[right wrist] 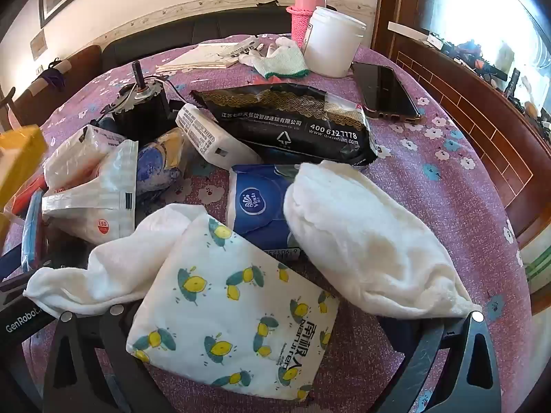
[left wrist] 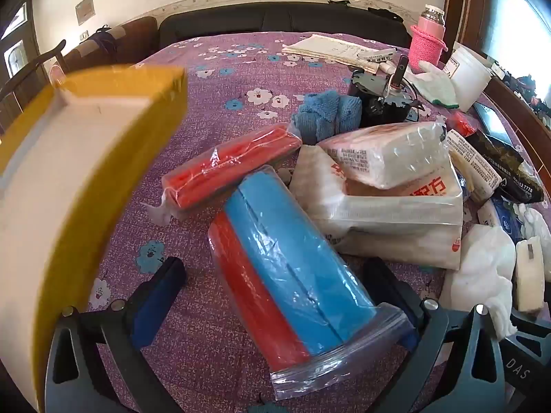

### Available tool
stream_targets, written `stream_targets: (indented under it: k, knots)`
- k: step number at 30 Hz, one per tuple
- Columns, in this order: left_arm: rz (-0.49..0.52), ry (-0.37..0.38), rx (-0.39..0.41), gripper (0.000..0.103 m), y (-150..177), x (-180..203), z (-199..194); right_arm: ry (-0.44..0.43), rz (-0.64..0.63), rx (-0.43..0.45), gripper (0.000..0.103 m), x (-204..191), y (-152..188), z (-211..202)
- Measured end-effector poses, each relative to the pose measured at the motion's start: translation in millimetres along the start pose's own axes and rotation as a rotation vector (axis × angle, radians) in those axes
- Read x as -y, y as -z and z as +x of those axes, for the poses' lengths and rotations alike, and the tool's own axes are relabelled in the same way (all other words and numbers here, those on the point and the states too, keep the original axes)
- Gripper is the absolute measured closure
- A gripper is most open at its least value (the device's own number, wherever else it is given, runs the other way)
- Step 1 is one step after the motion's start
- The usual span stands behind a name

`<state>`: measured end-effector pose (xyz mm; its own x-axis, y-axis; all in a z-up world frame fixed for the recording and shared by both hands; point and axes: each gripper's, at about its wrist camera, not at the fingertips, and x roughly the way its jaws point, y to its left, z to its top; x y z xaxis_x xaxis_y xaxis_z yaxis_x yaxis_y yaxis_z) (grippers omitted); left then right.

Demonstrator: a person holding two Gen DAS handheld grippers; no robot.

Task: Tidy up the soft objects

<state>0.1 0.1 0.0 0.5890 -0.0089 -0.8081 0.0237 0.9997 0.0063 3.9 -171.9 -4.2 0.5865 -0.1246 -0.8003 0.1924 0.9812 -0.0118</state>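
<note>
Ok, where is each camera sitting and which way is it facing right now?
Left wrist: rides the left gripper, angled down at the purple cloth; open jaws flank the blue-and-red bag, yellow box at left. Both its fingers show.
Right wrist: rides the right gripper, angled down; open jaws flank the lemon pack, white towel beyond. Both its fingers show.
Shared: pink bottle, motor, black packet.
</note>
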Motion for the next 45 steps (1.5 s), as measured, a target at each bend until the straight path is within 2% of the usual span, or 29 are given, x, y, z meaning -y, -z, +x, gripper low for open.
stream_targets:
  k: [45]
  knots:
    - [-0.003, -0.003, 0.002, 0.0, 0.1, 0.2, 0.0, -0.012, -0.005, -0.003, 0.001, 0.4, 0.0, 1.3]
